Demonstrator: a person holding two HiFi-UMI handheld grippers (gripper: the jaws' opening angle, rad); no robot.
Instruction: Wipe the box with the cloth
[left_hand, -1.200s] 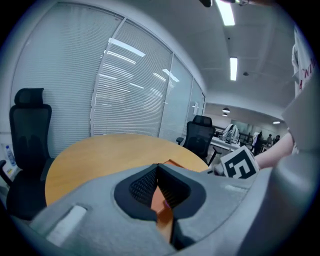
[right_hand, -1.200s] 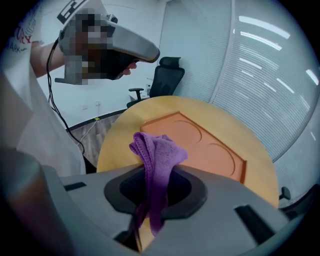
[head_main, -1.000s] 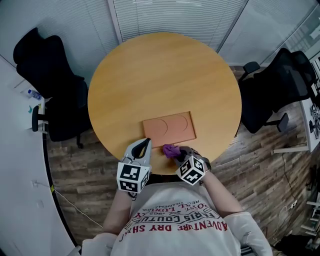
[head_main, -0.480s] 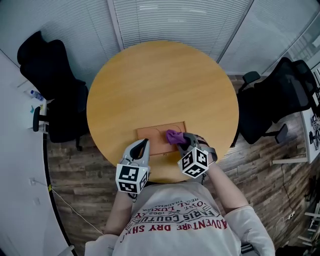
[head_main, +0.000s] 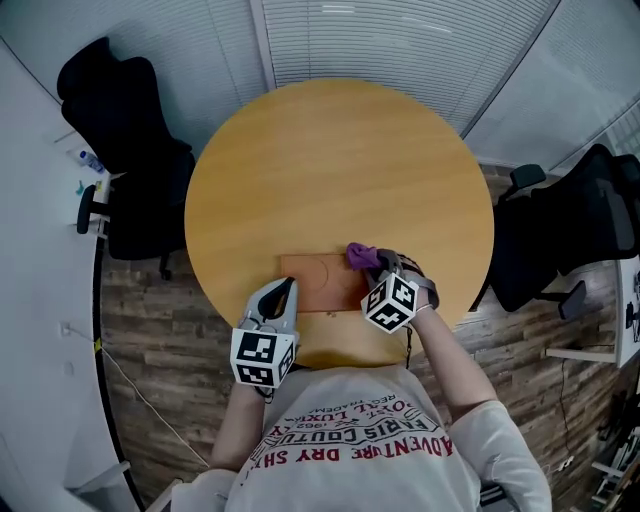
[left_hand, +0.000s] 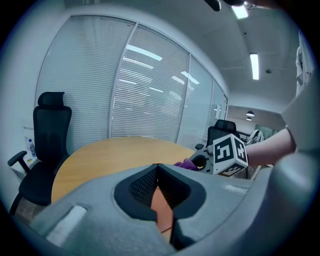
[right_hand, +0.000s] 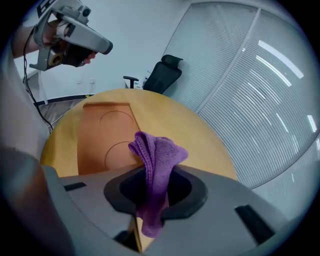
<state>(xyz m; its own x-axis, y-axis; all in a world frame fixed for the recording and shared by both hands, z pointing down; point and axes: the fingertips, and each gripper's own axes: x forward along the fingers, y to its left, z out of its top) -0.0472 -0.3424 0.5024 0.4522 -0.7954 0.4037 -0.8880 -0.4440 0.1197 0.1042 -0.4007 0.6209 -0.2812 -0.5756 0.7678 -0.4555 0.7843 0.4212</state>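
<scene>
Right gripper (head_main: 383, 267): jaws clamped on purple cloth (head_main: 360, 254), at the far right corner of the flat orange box (head_main: 322, 282) on the round table (head_main: 330, 160). Left gripper (head_main: 289, 287): jaws pressed together, nothing between them, tips at the box's near left edge.

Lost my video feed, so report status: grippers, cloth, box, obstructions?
Left gripper shut, empty, over left end of box. Right gripper shut on purple cloth, at far right corner. Nothing else on box.

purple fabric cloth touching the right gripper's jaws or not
Touching. The right gripper view shows the purple fabric cloth clamped between the right gripper's jaws.
</scene>
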